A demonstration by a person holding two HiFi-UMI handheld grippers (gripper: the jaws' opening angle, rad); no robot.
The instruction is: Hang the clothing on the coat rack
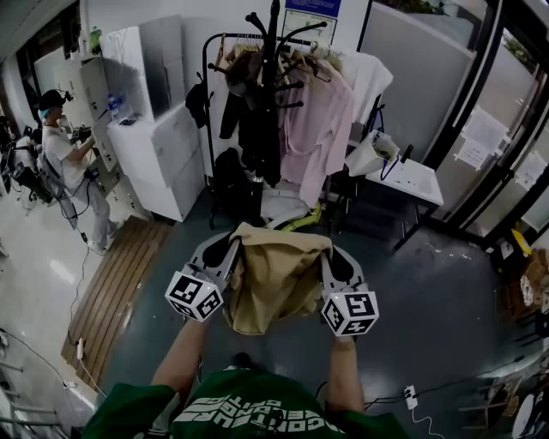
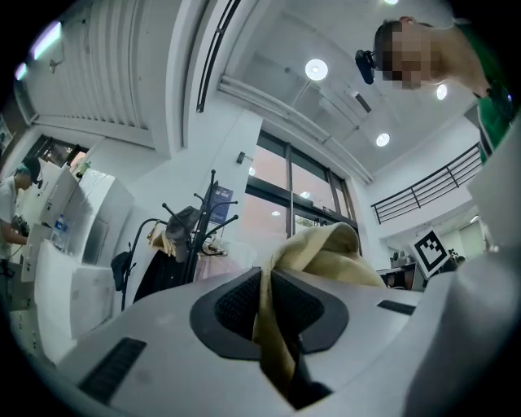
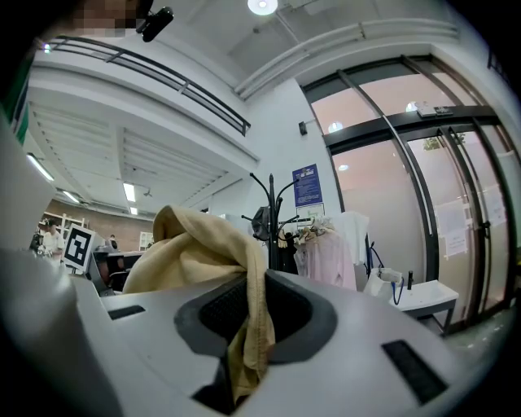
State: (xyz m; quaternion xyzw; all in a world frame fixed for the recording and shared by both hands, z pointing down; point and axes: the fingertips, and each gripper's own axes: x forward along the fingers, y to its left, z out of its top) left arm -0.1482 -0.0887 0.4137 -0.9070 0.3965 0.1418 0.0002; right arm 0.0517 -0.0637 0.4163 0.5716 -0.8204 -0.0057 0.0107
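The dark floor (image 1: 429,317) is open from here up to the black coat rack (image 1: 274,51). The rack stands straight ahead and far off, in line with the gap between the two hands, so I think neither hand is nearer to it. It is already crowded. A black coat (image 1: 257,129) hangs down its near side, and pink shirts (image 1: 313,120) on a clothes rail (image 1: 232,35) press in just behind it and to its right. Only the top hooks (image 1: 256,19) look bare, so that is likely the place to aim for. White cabinets (image 1: 159,137) stand to the left of the rack and a small white counter (image 1: 412,182) to its right, both off the straight path. At the foot of the rack sit a black bag (image 1: 232,184) and a pale heap of cloth (image 1: 283,206), which could get in the way of stepping close. A person (image 1: 62,154) works at the far left, well apart. The tan garment (image 1: 273,279) is near, hanging in a bunch between the two grippers, with its top edge running left to right. The left hand-held gripper (image 2: 267,303) is pinching one fold of it and the right hand-held gripper (image 3: 251,313) is pinching another. The cloth will need to go forward and up high.
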